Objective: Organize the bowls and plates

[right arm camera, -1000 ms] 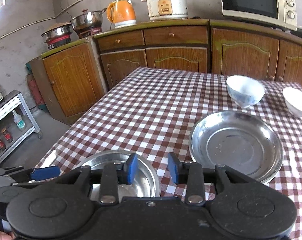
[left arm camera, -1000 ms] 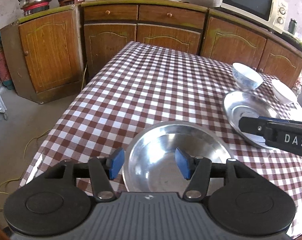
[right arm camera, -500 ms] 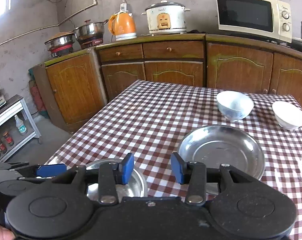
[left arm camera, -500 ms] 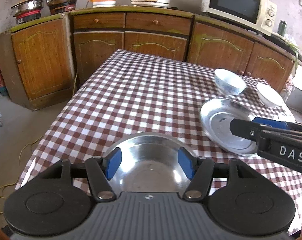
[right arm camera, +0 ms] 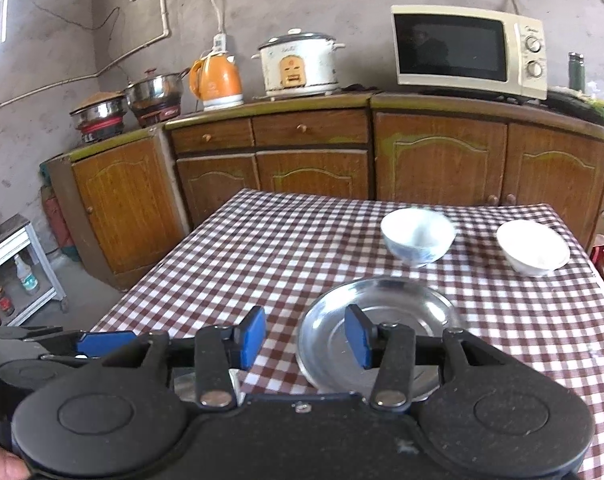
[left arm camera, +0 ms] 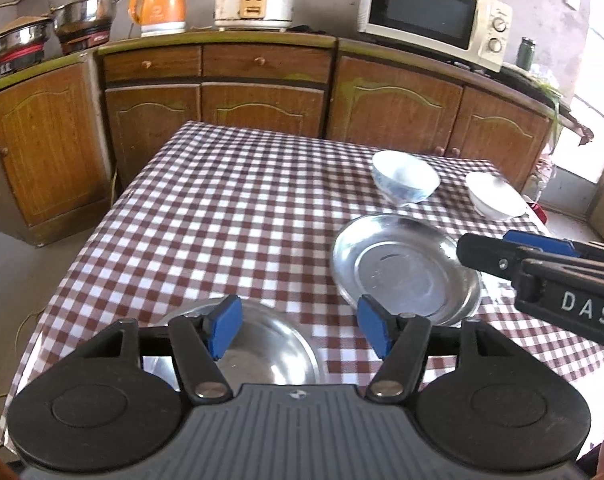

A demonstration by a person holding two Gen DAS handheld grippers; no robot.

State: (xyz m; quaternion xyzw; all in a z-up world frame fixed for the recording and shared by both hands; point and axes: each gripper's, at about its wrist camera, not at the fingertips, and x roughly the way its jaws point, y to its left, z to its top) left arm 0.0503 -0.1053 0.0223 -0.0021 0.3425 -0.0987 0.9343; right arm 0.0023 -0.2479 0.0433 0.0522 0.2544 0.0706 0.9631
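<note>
- left tool (left arm camera: pixel 300 330): jaws spread, nothing between the blue pads; it hangs over the near steel plate (left arm camera: pixel 262 350), not touching it.
- right tool (right arm camera: pixel 305 338): jaws opening, nothing between the pads; it hangs above the near edge of the far steel plate (right arm camera: pixel 381 320).
- on the checked desk (left arm camera: pixel 230 208): near plate at the near left edge, far plate right of centre, well apart. beyond the far plate stands a patterned bowl (left arm camera: pixel 405 176), and right of it a white bowl (left arm camera: pixel 493 196), near the desk's right edge.
- handling, as i judge: the plates look thin, stiff, light and slick, so pinch the raised rim, one pad inside and one under, and expect sliding on the cloth. the bowls look ceramic, heavier and breakable; grip the wall at the rim and set down gently.
- hard to see: the left tool's body covers the near half of the near plate; in the right view only a sliver shows. the far plate's near rim is covered in the right view. the bowls are blurred, so the pattern is unclear.
</note>
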